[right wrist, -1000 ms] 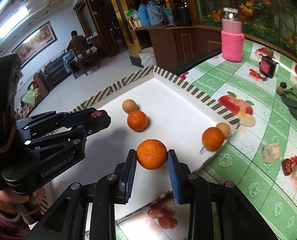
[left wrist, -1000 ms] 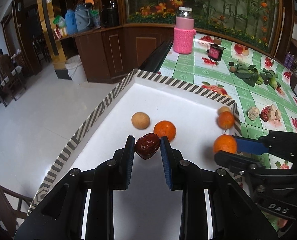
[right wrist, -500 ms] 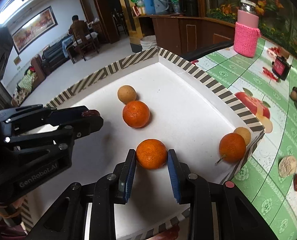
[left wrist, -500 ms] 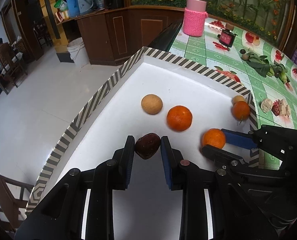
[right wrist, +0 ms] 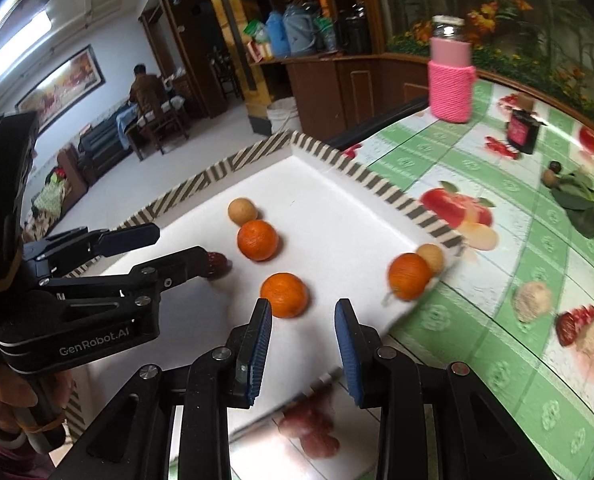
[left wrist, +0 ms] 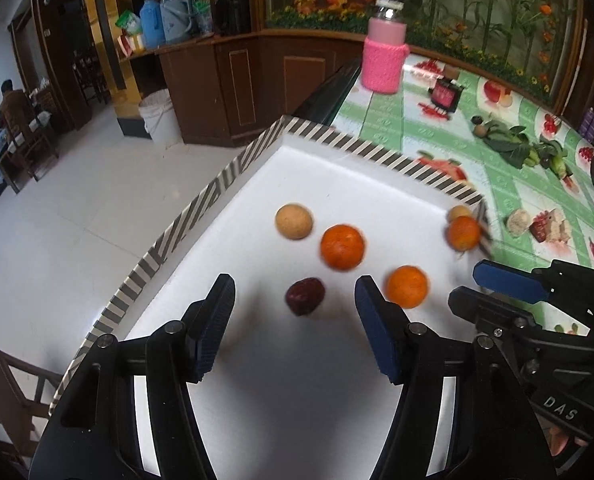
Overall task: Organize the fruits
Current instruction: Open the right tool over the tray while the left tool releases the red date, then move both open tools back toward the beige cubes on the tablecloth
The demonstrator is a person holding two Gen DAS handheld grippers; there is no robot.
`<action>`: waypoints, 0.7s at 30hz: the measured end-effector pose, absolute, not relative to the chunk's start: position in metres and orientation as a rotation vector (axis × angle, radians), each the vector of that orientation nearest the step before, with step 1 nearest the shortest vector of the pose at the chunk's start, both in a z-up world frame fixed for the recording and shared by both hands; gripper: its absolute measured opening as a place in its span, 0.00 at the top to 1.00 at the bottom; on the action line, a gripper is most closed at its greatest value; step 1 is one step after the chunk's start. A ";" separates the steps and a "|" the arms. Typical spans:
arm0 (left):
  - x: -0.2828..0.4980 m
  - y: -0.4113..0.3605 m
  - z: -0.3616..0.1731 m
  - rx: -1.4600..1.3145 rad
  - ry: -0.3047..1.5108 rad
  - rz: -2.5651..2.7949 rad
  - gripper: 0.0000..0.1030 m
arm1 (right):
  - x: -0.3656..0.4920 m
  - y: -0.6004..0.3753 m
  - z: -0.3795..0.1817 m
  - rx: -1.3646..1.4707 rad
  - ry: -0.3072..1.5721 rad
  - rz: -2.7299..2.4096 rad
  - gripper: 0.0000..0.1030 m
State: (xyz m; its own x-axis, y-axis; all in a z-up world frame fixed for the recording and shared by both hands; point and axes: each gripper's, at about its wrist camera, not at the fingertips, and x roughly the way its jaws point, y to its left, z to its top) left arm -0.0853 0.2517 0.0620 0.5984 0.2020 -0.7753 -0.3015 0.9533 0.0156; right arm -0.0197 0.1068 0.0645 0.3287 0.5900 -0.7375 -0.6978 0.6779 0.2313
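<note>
both grippers (left wrist: 295,312) (right wrist: 303,344) open, fruit released.

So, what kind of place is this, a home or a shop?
Probably a home's living and dining area: a table with a fruit-print cloth, wooden cabinets holding thermos jugs, and a sofa under a framed painting.
</note>
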 end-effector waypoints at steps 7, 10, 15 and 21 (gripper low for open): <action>-0.089 0.215 0.081 -0.077 0.795 0.250 0.39 | -0.025 0.063 0.076 -0.091 0.868 0.773 0.70; -0.085 0.195 0.083 -0.065 0.790 0.208 0.39 | -0.027 0.040 0.079 -0.069 0.857 0.734 0.70; -0.077 0.162 0.086 -0.050 0.786 0.145 0.39 | -0.029 -0.002 0.078 -0.045 0.853 0.655 0.69; -0.065 0.129 0.082 -0.047 0.804 0.068 0.39 | -0.024 -0.062 0.071 0.026 0.862 0.556 0.69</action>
